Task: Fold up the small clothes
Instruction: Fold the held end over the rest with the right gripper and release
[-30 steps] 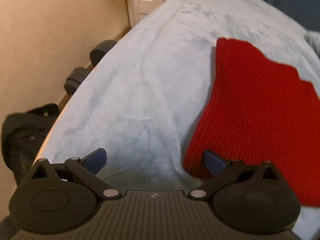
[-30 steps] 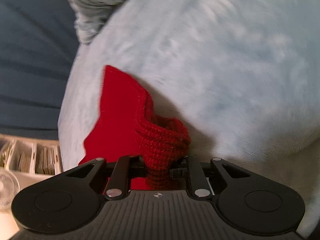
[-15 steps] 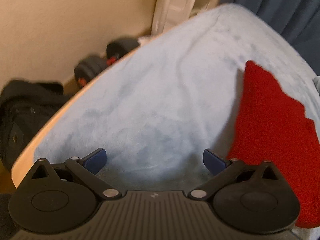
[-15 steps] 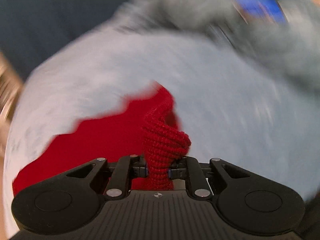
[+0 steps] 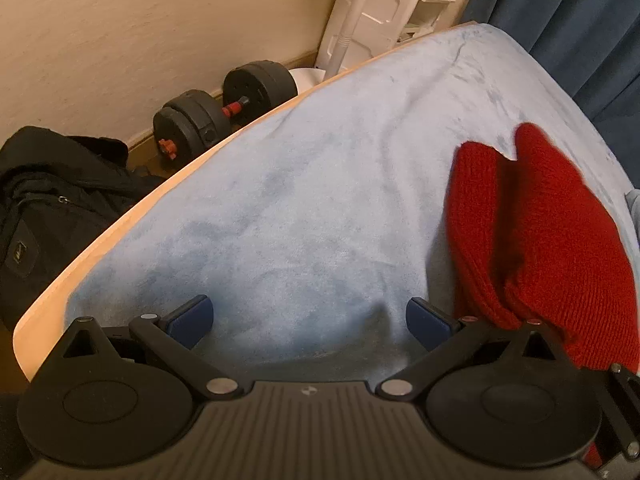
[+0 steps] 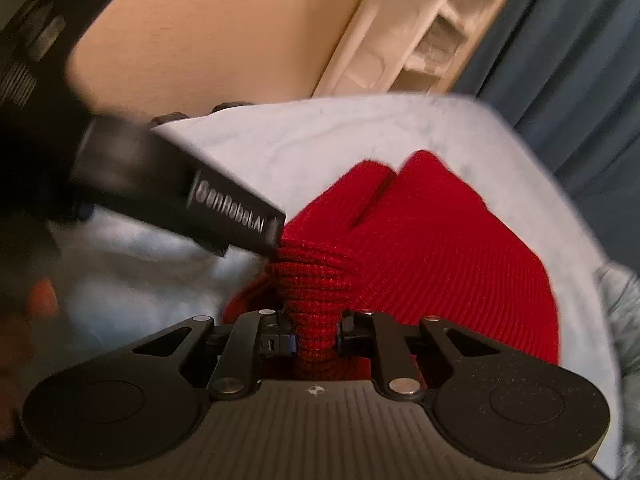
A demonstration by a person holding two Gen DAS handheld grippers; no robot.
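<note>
Pale blue blanket [image 5: 320,200] fills the frame; my left gripper [image 5: 310,320] hangs wide open, empty, while my right gripper [image 6: 314,340] pinches the red knit beanie [image 6: 420,248] lower center.

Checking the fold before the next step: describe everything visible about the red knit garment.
The red knit garment is a small ribbed piece in bright red yarn that looks thick and soft. It lies on the pale blue plush cover, doubled over, so two rounded ends sit side by side at its far end with a crease between them. Its near edge is bunched into a twisted wad clamped in the right gripper. The left gripper is open beside it, its right finger close to the garment's edge.
</note>
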